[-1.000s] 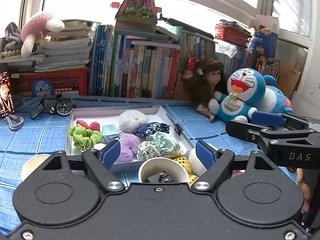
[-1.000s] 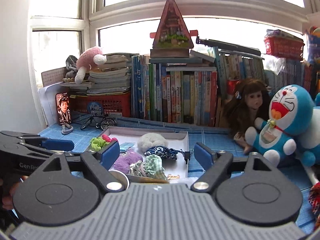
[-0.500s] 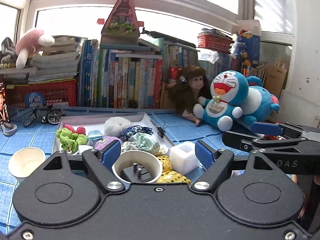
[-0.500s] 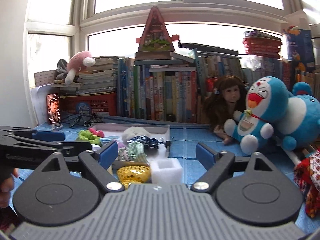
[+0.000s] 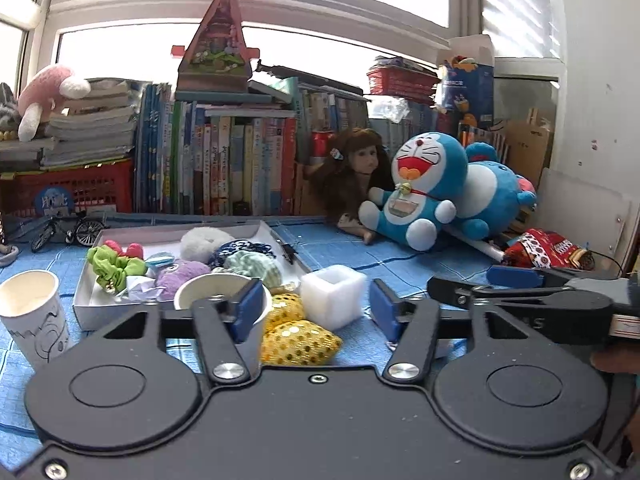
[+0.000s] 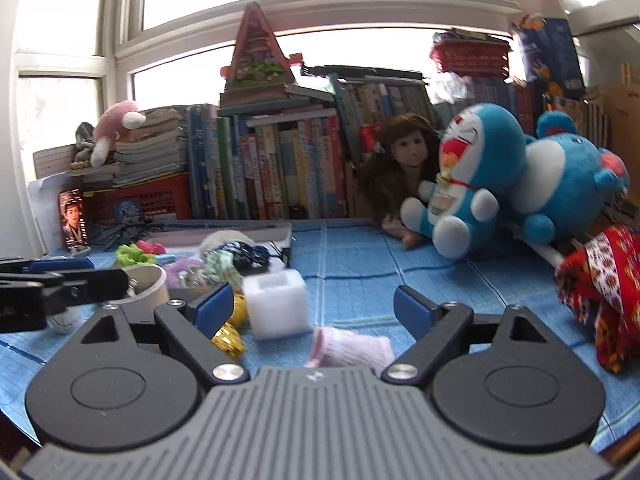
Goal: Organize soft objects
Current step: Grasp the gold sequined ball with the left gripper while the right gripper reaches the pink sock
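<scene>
A white shallow box (image 5: 86,304) on the blue cloth holds several soft scrunchies and pom-poms. In front of it lie yellow sequin pouches (image 5: 298,342) and a white foam cube (image 5: 334,294). My left gripper (image 5: 316,312) is open and empty, low over the pouches. My right gripper (image 6: 314,312) is open and empty, just above a pink-white sock (image 6: 352,350) beside the foam cube (image 6: 276,304). The right gripper also shows in the left wrist view (image 5: 520,298), and the left gripper shows at the left edge of the right wrist view (image 6: 64,284).
Two paper cups (image 5: 30,312) (image 5: 218,300) stand near the box. A Doraemon plush (image 5: 420,192), a doll (image 5: 360,172) and a blue plush (image 5: 496,192) lean at the back right. A red patterned cloth (image 6: 600,280) lies right. Books (image 5: 224,164) line the back.
Both grippers have moved back, down and to the right, away from the box. The sequin pouches, the foam cube and the sock have come into view between the fingers.
</scene>
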